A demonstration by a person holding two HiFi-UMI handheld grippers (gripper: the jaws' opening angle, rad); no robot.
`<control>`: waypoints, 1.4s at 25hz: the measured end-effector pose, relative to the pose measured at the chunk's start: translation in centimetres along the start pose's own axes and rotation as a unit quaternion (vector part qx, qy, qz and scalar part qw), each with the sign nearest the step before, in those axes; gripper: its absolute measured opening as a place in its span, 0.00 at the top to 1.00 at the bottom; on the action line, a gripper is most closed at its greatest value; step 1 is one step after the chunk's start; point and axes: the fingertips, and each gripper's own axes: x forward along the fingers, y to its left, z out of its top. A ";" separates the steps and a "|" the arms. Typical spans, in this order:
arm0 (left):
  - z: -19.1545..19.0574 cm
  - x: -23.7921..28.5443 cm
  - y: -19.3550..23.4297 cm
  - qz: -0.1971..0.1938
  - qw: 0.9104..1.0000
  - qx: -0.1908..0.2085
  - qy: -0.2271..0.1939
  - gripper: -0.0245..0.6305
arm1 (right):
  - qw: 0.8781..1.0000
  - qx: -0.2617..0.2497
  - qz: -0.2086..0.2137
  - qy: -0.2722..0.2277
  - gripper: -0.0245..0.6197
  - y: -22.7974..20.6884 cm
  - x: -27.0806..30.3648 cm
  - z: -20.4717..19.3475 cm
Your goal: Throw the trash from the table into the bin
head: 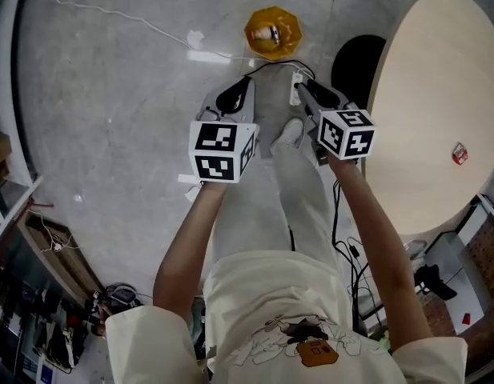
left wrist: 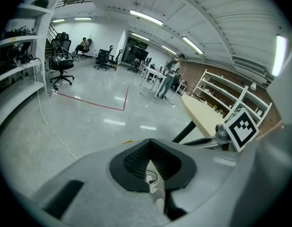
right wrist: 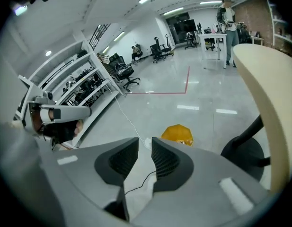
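Observation:
A yellow bin [head: 272, 32] stands on the grey floor ahead of me, with a pale object lying inside; it also shows as the yellow bin [right wrist: 178, 134] just past the right jaws. A small red and white piece of trash [head: 459, 154] lies on the round beige table [head: 439, 78] at the right. Both grippers are held in the air over the floor, short of the bin. My left gripper [head: 245, 82] [left wrist: 149, 145] has its pads meeting at the tip, with nothing in them. On my right gripper [head: 304, 86] [right wrist: 145, 143] a narrow gap separates the pads, and only floor shows through it.
The table's black base [head: 357, 58] sits right of the bin. A white cable [head: 110, 14] and a white scrap [head: 195, 38] lie on the floor. Shelving with clutter [head: 38, 254] lines the left. Black cables [head: 336, 214] run beside my legs.

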 end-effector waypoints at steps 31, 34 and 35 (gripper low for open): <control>1.4 -14.9 -24.6 -0.096 0.990 0.098 -0.036 0.96 | 0.971 0.067 -0.123 -0.192 0.95 -5.5 -33.2 -6.8; -0.3 -14.9 -27.5 -0.120 0.986 0.115 -0.024 0.96 | 0.959 0.107 -0.151 -0.215 0.95 -7.6 -35.5 -9.2; -0.8 -14.9 -28.6 -0.128 0.984 0.123 -0.019 0.96 | 0.955 0.122 -0.159 -0.220 0.95 -8.2 -36.2 -10.2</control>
